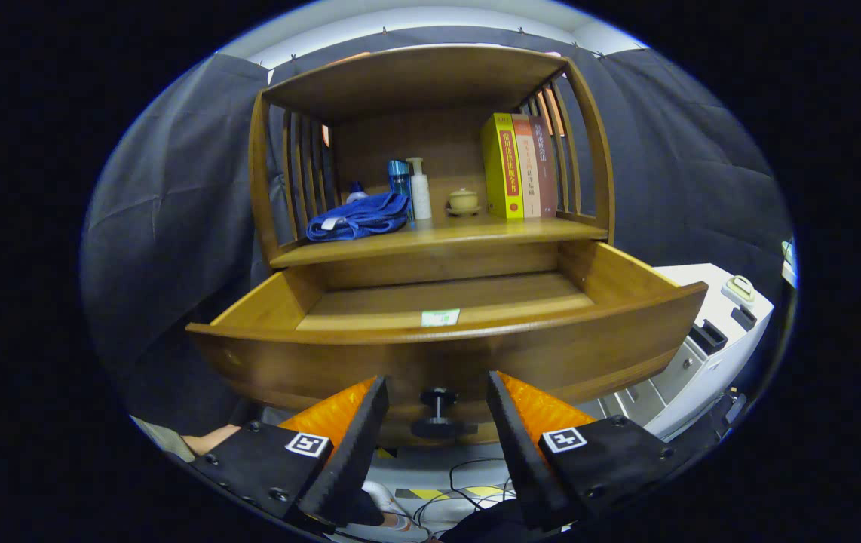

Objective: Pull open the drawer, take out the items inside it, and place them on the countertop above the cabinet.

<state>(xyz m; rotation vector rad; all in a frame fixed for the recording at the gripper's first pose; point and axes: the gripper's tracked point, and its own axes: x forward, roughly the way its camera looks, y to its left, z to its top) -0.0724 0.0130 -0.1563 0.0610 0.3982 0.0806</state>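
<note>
The wooden drawer (476, 354) stands pulled out of the cabinet, its curved front just ahead of my fingers. Its dark round knob (438, 413) sits between my two fingers without touching either. My gripper (436, 392) is open, its fingers spread either side of the knob. Inside the drawer I see a bare wooden floor and a small white-green paper slip (440, 317) behind the front wall. On the countertop (438, 235) above lie a blue cloth (359, 217), a blue bottle (399, 181), a white pump bottle (420, 190), a small lidded cup (464, 200) and upright books (519, 166).
Slatted sides and a top shelf (415, 75) enclose the countertop. A white cabinet (709, 339) with drawers stands to the right. Cables and yellow-black tape (468, 490) lie on the floor below. A person's arm (208, 439) shows beside the left finger.
</note>
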